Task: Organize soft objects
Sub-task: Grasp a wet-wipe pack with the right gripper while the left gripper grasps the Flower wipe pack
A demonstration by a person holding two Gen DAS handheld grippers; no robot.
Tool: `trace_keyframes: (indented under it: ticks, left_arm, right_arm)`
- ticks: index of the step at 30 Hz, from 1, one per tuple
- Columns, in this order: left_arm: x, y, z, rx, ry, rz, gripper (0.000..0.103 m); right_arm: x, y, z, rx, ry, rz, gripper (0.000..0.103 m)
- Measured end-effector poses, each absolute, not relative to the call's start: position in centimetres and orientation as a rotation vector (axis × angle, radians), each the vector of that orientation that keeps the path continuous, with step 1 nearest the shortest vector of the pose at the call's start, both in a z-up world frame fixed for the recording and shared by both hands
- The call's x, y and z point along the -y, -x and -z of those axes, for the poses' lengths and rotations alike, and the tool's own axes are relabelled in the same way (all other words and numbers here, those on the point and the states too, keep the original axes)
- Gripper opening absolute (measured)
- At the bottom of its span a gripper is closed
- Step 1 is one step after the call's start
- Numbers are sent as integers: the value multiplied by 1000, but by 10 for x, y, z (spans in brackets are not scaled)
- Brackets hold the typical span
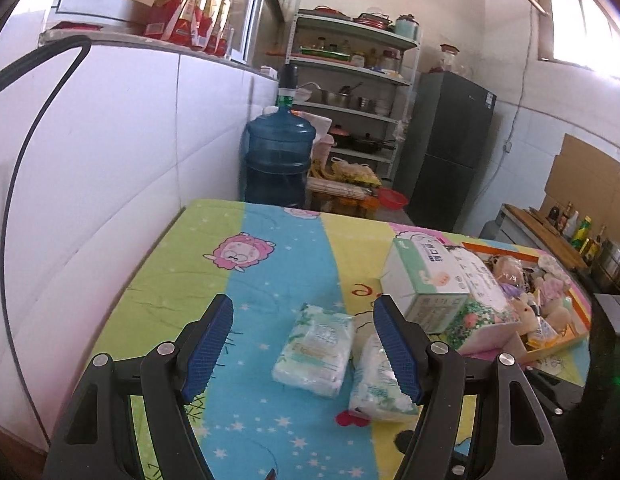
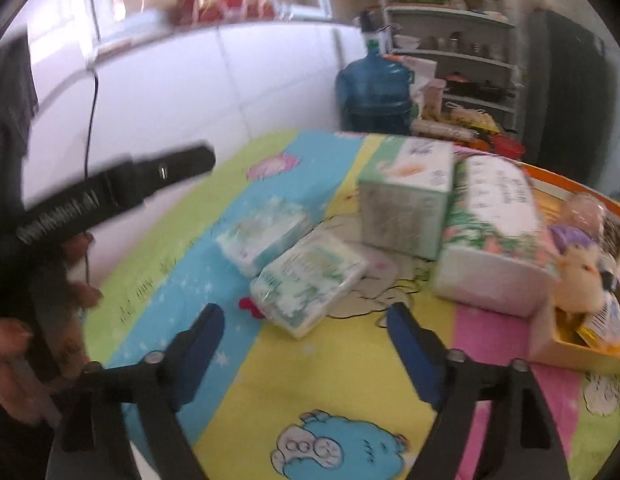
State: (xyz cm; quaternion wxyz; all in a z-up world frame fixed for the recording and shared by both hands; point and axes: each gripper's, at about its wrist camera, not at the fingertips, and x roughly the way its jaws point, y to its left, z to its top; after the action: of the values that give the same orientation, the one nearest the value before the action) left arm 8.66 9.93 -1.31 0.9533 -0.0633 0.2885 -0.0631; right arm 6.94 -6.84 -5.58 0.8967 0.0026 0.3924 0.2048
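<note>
Two soft tissue packs lie side by side on the cartoon tablecloth (image 1: pixel 269 264): one pack (image 1: pixel 316 350) between my left fingers' line of sight, the other pack (image 1: pixel 380 384) partly behind the right finger. In the right wrist view they show as a far pack (image 2: pixel 265 234) and a near pack (image 2: pixel 307 280). A green-white tissue box (image 1: pixel 428 280) (image 2: pixel 408 196) and a large floral tissue pack (image 1: pixel 484 300) (image 2: pixel 496 232) stand beyond. My left gripper (image 1: pixel 305 348) is open and empty above the packs. My right gripper (image 2: pixel 305 354) is open and empty just short of the near pack.
An orange box (image 1: pixel 550 344) (image 2: pixel 582 344) holds plush toys at the table's right. The white wall runs along the left edge. A blue water jug (image 1: pixel 279 156), shelves and a dark fridge (image 1: pixel 450 148) stand behind. The left gripper's body (image 2: pixel 121 188) shows in the right view.
</note>
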Motion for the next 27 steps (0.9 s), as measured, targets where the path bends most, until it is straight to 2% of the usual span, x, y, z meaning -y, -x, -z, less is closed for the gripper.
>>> trace_keyframes:
  ticks: [19,20,22,27]
  left_arm:
    - [-111,-104,32,-623,136,152,74]
    - [-110,-105,33,-626,134,157,74]
    - [-108,-109,37,-639,124,172,74]
    - [-100,-122,53,-705,101,202,74]
  right_arm:
    - [38,-111,85,-903,-47,-266,84]
    - [39,-112,85,-900,-45,-263,82]
    - [43,-112,84,-894,-57,-264,69]
    - [56,-106,82,-904,-84,-304,65]
